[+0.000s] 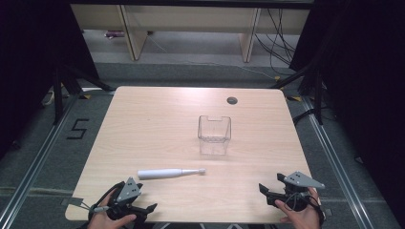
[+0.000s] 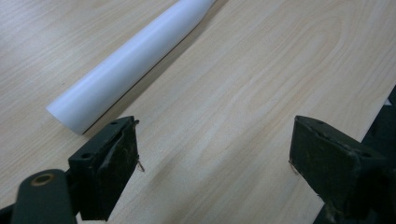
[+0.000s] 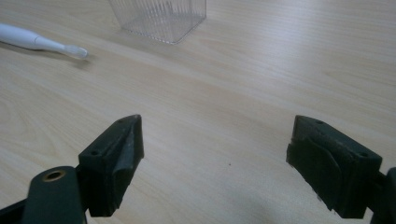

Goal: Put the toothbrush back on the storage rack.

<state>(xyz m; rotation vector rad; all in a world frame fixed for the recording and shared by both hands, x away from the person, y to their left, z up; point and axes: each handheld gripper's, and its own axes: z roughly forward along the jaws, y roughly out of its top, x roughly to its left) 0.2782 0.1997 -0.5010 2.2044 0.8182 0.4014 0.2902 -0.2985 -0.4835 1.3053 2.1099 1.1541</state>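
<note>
At the near left edge of the wooden table (image 1: 157, 124) the person's left gripper (image 1: 143, 210) rests low, its jaws spread wide apart with nothing between them. The white electric toothbrush (image 1: 169, 173) lies flat just beyond it, thick handle end toward the left, bristle tip pointing right. From the left gripper view the handle's blunt end sits just ahead of the left jaw, not between the two. To pick it up cleanly, I'd guess the gripper should shift over and straddle the thick handle squarely before closing. Farther back, right of centre, stands a clear plastic container (image 1: 214, 134), upright and empty. At the near right, the right gripper (image 1: 268, 195) also sits open, well apart from the toothbrush.
</note>
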